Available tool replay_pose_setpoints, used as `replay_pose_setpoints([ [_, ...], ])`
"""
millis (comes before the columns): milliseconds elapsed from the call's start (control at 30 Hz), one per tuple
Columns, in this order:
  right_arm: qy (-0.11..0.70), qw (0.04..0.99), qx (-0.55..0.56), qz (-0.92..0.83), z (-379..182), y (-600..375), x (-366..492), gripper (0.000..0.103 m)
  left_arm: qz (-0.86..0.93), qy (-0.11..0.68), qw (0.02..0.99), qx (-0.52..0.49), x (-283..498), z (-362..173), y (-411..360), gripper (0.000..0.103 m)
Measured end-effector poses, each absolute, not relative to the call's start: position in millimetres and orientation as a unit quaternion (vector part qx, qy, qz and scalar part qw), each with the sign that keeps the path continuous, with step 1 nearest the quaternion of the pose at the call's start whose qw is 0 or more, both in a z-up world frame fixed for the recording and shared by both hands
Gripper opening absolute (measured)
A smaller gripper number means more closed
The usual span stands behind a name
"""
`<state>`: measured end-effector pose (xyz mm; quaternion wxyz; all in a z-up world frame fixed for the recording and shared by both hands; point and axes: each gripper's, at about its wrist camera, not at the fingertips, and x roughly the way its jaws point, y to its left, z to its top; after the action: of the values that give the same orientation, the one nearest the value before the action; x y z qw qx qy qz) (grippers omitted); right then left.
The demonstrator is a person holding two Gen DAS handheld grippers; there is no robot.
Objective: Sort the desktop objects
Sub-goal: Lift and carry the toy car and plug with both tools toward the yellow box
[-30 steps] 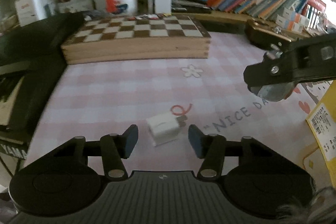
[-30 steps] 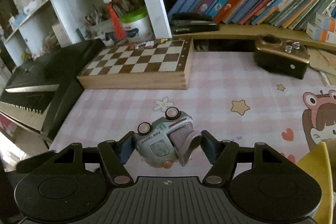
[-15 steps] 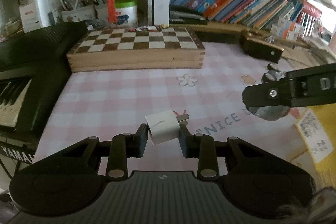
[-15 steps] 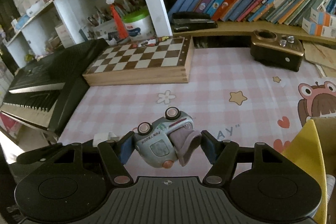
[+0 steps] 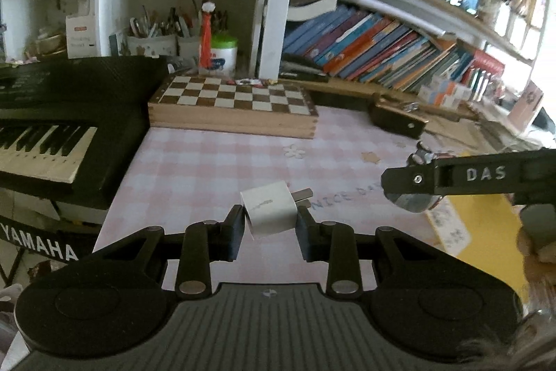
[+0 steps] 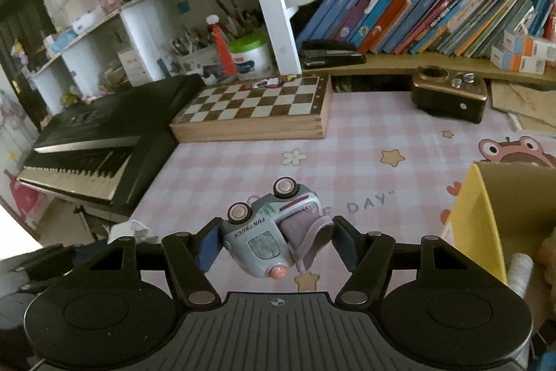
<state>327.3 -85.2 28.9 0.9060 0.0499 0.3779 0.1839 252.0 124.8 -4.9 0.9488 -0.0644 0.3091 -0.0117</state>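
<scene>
My left gripper point(image 5: 268, 225) is shut on a white plug charger point(image 5: 269, 209), prongs pointing right, and holds it above the pink checked tablecloth point(image 5: 215, 169). My right gripper point(image 6: 272, 240) is shut on a grey toy truck point(image 6: 267, 225) lettered FUN TRUCK, wheels up, held above the cloth. In the left wrist view the right gripper's black finger point(image 5: 451, 176) shows at the right with the truck point(image 5: 417, 202) under it. A yellow cardboard box point(image 6: 493, 225) stands open at the right, just beside the right gripper.
A wooden chessboard box point(image 6: 257, 113) lies at the back. A black Yamaha keyboard point(image 5: 59, 127) lines the left edge. A brown radio point(image 6: 450, 96) sits at the back right. Shelves with books point(image 6: 417, 13) and pen pots point(image 5: 156, 40) rise behind.
My left gripper closed on the charger and lifted it off the cloth. My right gripper rose with the truck and moved toward the yellow box.
</scene>
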Motion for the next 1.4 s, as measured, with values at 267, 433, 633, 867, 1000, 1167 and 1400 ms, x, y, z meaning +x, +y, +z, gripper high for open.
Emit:
replay_pose_setpoints([
  [267, 0.371, 0.907, 0.033, 0.196, 39, -91, 279, 0.068, -0.040, 0.303, 0.949, -0.077, 199, 10, 123, 0.029],
  [433, 0.374, 0.906, 0.019, 0.199, 41, -93, 245, 0.068, -0.058, 0.303, 0.948, -0.080, 169, 14, 125, 0.029],
  [633, 0.393, 0.900, 0.025, 0.189, 35, -93, 209, 0.068, -0.073, 0.305, 0.945, -0.092, 136, 12, 126, 0.029],
  [867, 0.404, 0.896, 0.033, 0.179, 28, -89, 171, 0.068, -0.082, 0.310, 0.942, -0.095, 98, 10, 128, 0.029],
  [1000, 0.405, 0.896, 0.034, 0.178, 26, -88, 151, 0.068, -0.086, 0.314, 0.941, -0.095, 78, 9, 128, 0.029],
  [1167, 0.407, 0.896, 0.035, 0.173, 25, -88, 127, 0.068, -0.093, 0.316, 0.939, -0.094, 57, 8, 126, 0.029],
  [1400, 0.410, 0.897, 0.040, 0.162, 22, -94, 97, 0.068, -0.115, 0.324, 0.935, -0.090, 32, 4, 116, 0.029],
])
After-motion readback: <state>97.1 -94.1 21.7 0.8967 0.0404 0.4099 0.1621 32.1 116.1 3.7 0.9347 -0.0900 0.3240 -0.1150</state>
